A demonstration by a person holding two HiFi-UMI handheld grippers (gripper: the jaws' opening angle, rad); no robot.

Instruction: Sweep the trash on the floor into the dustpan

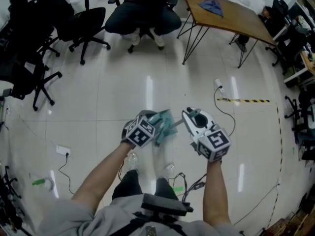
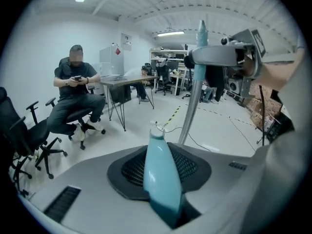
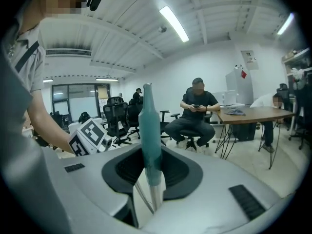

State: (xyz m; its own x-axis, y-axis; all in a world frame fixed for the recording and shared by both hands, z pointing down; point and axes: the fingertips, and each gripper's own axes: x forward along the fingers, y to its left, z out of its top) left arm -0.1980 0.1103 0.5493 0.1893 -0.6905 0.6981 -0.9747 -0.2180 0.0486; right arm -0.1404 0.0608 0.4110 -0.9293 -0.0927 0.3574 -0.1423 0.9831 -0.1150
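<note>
Your left claw [image 1: 147,122] is clamped on the pale teal dustpan handle [image 2: 161,172]. The dustpan [image 1: 166,123] hangs right beside it, between your two hands and above the floor [image 1: 98,97]. Your right claw [image 1: 192,116] is clamped on the broom handle [image 3: 149,140] (teal grip, metal pole under it). Both forearms reach forward, claws tipped down. Count: two claws, one dustpan, one broom.

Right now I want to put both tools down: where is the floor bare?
Bare floor spreads ahead, bordered by the seated person, the black chairs and the table. Crowded: a corded plug at right, a power strip at left.
</note>
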